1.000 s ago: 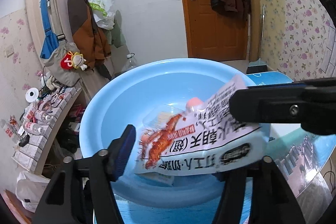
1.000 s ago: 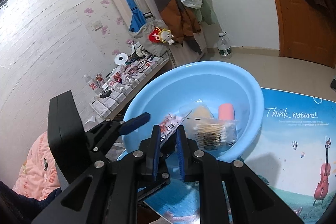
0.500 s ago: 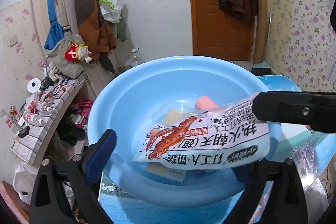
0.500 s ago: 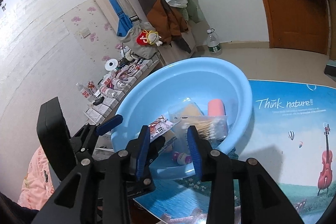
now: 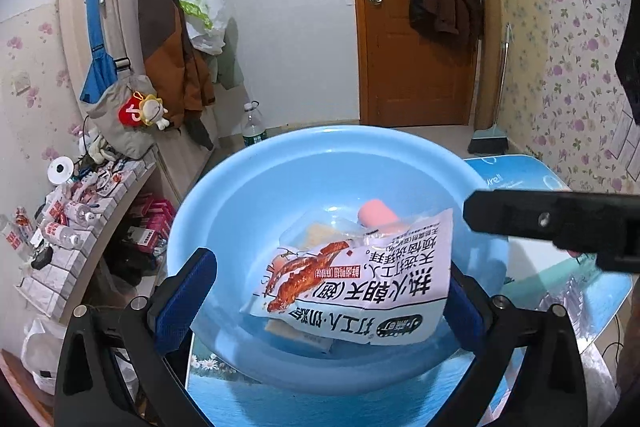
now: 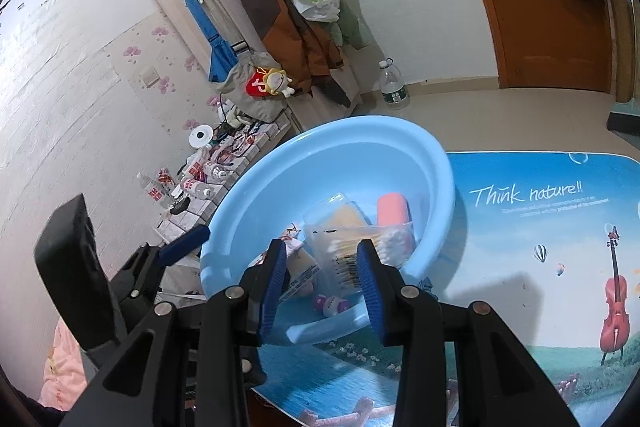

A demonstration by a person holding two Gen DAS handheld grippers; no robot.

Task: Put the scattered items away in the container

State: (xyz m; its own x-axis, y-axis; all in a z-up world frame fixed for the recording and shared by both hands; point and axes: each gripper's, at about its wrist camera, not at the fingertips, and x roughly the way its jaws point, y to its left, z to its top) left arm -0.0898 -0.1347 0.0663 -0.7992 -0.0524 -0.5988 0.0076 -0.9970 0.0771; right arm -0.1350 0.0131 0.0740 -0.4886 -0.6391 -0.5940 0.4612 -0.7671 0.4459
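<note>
My left hand-held gripper (image 5: 324, 291) tilts down over the basin (image 5: 224, 211), jaws wide, just opened; the snack packet (image 5: 360, 291) lies inside between them, unpressed. My right hand-held gripper (image 6: 322, 279) tilts down at the near rim, jaws newly parted, gripping nothing. The packet hides most items beneath it; the counter (image 6: 540, 227) is cut off.

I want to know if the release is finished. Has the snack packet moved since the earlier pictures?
Yes. In the left wrist view the snack packet has dropped from above the blue basin's near rim to inside it, free of the right gripper.
</note>
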